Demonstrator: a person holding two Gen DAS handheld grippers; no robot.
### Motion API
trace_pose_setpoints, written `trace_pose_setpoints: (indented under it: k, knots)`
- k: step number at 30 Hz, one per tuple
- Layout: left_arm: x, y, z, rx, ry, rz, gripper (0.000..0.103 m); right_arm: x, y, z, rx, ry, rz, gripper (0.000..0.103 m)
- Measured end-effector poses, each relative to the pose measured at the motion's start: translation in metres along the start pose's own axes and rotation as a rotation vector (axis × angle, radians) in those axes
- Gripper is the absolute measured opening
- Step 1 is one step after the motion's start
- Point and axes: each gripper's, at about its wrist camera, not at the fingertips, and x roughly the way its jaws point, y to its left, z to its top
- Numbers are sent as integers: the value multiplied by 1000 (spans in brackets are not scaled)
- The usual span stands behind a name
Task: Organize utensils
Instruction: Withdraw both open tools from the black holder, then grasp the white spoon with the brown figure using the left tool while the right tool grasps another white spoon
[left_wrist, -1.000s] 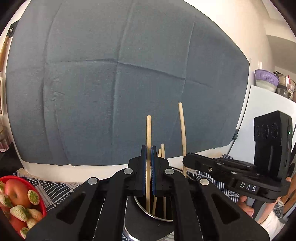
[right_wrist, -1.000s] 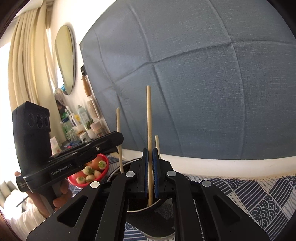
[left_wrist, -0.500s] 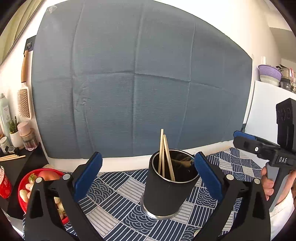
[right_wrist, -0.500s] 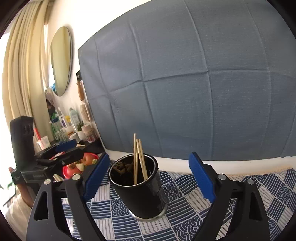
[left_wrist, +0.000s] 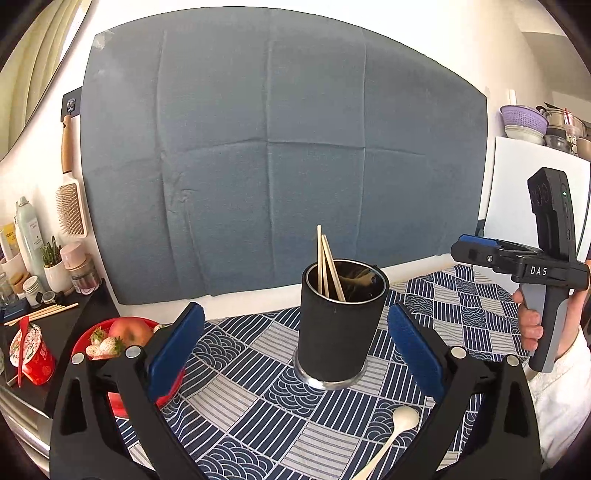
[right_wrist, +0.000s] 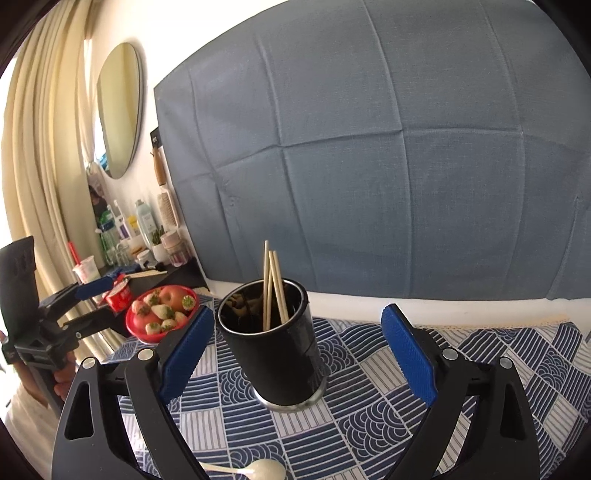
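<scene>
A black utensil cup (left_wrist: 341, 325) stands on the blue patterned tablecloth (left_wrist: 258, 369), with wooden chopsticks (left_wrist: 325, 262) leaning inside it. It also shows in the right wrist view (right_wrist: 275, 343) with the chopsticks (right_wrist: 273, 284). A white spoon (left_wrist: 395, 432) lies on the cloth in front of the cup, also low in the right wrist view (right_wrist: 255, 470). My left gripper (left_wrist: 295, 354) is open and empty, back from the cup. My right gripper (right_wrist: 295, 350) is open and empty too. The right gripper shows at the right of the left wrist view (left_wrist: 476, 249).
A red bowl of strawberries and an apple (left_wrist: 114, 339) sits left of the cup, also in the right wrist view (right_wrist: 160, 310). A black shelf (left_wrist: 70, 321) with bottles, jars, chopsticks and a red cup stands at the left. A blue cloth (left_wrist: 280, 147) hangs behind.
Both grippers were shut on a chopstick each above the cup. They have opened, dropped the chopsticks into the cup, and pulled back and up from it.
</scene>
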Motion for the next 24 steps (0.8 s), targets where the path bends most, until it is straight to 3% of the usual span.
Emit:
trace_pose_setpoints:
  k: [3,11,24]
  knots:
    - [-3,5,-10,15,33,39,97,8,2,-6,-2,35,-31,88]
    - [-14,27,-48,-25,109,60,97,28,11,-30,1,127,2,88]
    - [-68,68,-98,-90,143,70,97,39,50,-80,53,265,113,88]
